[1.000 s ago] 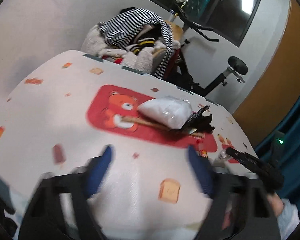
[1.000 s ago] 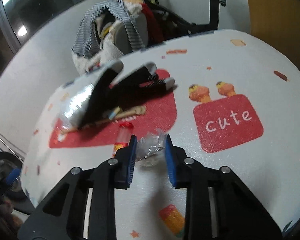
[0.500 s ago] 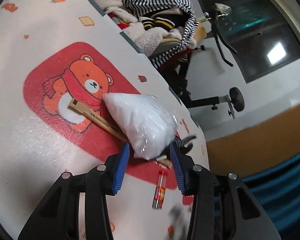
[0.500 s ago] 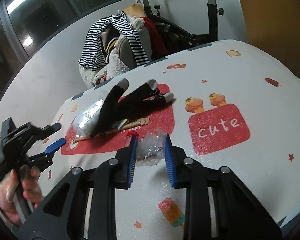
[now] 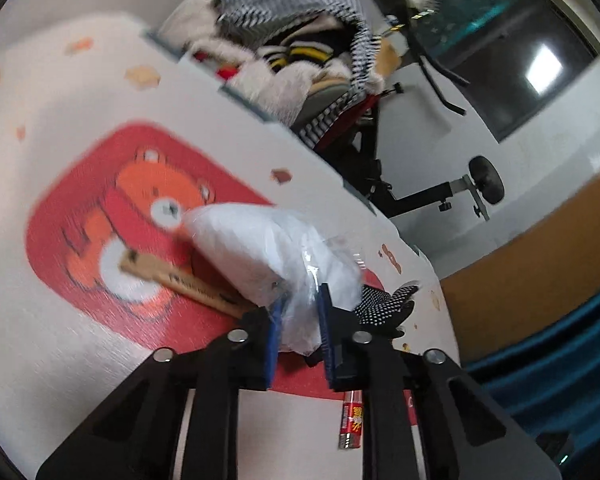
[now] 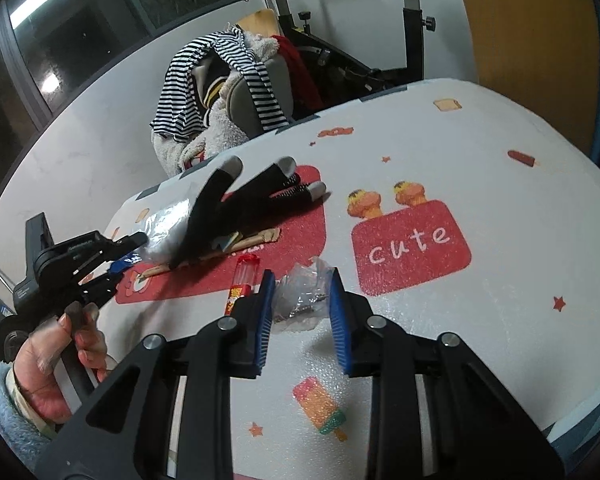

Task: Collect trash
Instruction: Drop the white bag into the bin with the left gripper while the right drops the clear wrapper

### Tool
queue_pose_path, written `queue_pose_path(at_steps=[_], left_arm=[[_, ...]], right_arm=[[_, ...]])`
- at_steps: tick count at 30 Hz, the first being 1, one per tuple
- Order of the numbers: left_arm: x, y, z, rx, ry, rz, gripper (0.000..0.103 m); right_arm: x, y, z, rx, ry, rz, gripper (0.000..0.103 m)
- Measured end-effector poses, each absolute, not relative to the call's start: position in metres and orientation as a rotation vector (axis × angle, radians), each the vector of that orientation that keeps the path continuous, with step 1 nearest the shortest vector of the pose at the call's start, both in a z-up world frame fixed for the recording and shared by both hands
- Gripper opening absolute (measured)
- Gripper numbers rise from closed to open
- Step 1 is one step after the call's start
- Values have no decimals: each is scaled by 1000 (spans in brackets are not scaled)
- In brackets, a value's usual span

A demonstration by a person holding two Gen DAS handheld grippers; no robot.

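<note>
A white plastic bag [image 5: 260, 240] lies on the red bear print of the table. My left gripper [image 5: 300, 308] is closing on the bag's near end, and its blue pads pinch the film. The right wrist view shows that same left gripper [image 6: 134, 252] at the left, beside the bag [image 6: 164, 228]. A black glove [image 6: 240, 208] is draped over the bag and a tan paper stick [image 5: 180, 280]. My right gripper [image 6: 302, 280] is shut on a crumpled clear wrapper [image 6: 300, 304], held just off the table. A red tube [image 6: 244, 276] lies left of it.
The table [image 6: 500, 280] has a printed white cover and ends close on the right. Behind it stands a chair piled with striped clothes [image 6: 220, 92] and an exercise bike [image 5: 440, 192]. A person's hand [image 6: 60, 360] in a fluffy sleeve holds the left gripper.
The left gripper swept across the table to the white bag, rolled, and narrowed its jaws onto the bag's end. The right gripper shifted a little, still holding the wrapper.
</note>
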State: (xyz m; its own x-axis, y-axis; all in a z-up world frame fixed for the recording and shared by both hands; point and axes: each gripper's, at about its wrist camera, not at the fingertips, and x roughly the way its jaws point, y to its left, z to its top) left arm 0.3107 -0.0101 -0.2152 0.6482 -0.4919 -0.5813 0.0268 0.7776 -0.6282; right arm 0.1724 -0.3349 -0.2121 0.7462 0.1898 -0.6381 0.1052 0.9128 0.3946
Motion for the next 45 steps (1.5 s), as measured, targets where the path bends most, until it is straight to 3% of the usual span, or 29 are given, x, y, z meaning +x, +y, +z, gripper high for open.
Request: queue_pose_path(at_steps=[9, 16, 32, 45], left_arm=[[261, 18, -138, -438, 639, -374, 13], [183, 36, -118, -265, 646, -442, 13], [23, 58, -133, -273, 780, -554, 13], [-19, 35, -176, -221, 1000, -618, 13]], right_arm=[[158, -328, -189, 430, 686, 75, 29], [133, -320, -166, 417, 666, 113, 29], [68, -280, -144, 372, 674, 230, 29], [33, -259, -138, 350, 682, 286, 29]])
